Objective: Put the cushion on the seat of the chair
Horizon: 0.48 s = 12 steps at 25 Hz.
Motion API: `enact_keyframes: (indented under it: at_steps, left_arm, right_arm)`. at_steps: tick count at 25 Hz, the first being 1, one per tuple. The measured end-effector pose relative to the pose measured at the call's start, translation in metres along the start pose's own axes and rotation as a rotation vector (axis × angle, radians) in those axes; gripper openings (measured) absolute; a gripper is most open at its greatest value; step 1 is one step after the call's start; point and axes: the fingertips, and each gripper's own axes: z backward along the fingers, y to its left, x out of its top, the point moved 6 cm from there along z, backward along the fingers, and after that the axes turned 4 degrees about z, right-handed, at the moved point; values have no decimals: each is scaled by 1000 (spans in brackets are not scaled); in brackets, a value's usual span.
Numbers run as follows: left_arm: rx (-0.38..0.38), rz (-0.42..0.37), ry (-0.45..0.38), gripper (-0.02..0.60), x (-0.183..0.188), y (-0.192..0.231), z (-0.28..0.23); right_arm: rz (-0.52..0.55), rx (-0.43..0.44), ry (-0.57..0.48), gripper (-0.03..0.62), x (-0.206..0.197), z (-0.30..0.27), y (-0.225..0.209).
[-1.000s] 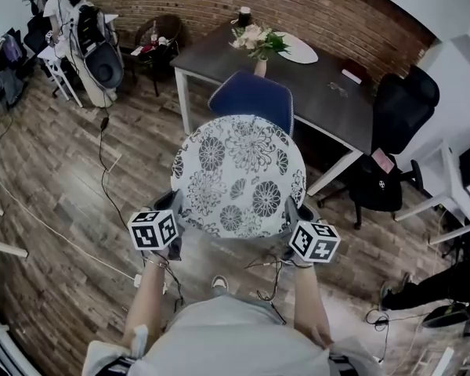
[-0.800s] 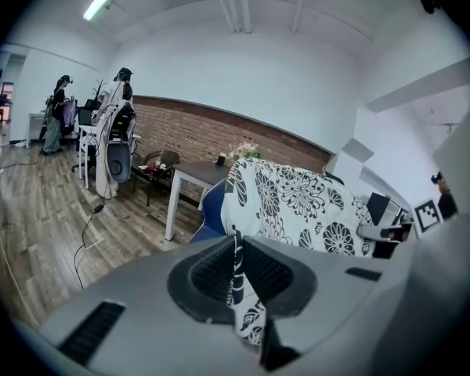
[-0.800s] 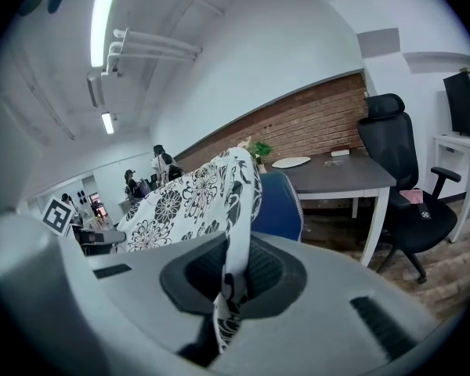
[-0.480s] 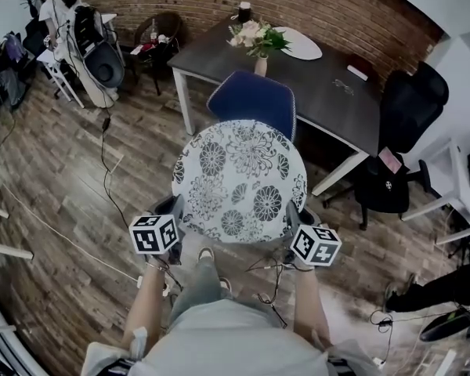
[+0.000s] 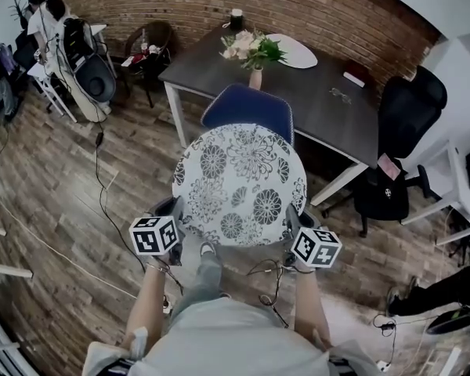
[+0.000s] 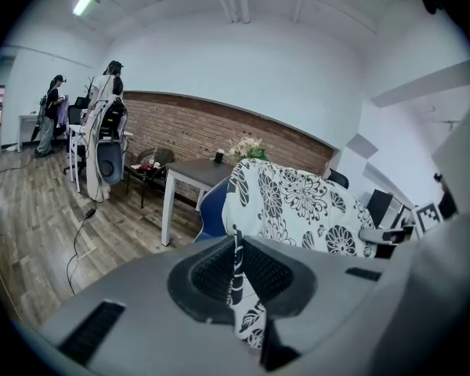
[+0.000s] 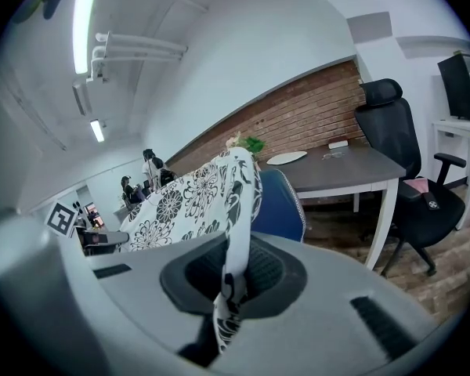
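- head view: over the last second the blue chair and the dark table behind it have drawn closer, and a leg now shows below the cushion, so the person has stepped forward with the load.
- the floral cushion itself sits as before between the two claws, spread flat in front of the body. the left gripper is on its near left edge and the right gripper on its near right edge.
- it covers the seat from this angle and only the chair's back shows past its far rim. i judge it still carried, not yet laid down. lowering and release remain.
- left gripper view: the jaws are clamped on a thin fold of the cushion's edge, and the rest of the fabric rises ahead beside the chair.
- right gripper view: the same here, with the jaws pinched shut on the cushion's hem.
- room: wood plank floor with a loose cable, a brick wall, flowers in a vase on the table, a black office chair at right, and people standing at far left.
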Motion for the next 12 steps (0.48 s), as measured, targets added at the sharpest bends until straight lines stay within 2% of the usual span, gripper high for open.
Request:
enact_keyframes:
  at_steps: [12]
  left_arm:
    - [-69,4,-16,23,83,40,-85]
  right_arm:
    - [23,-41,-26,15,71,-91,9]
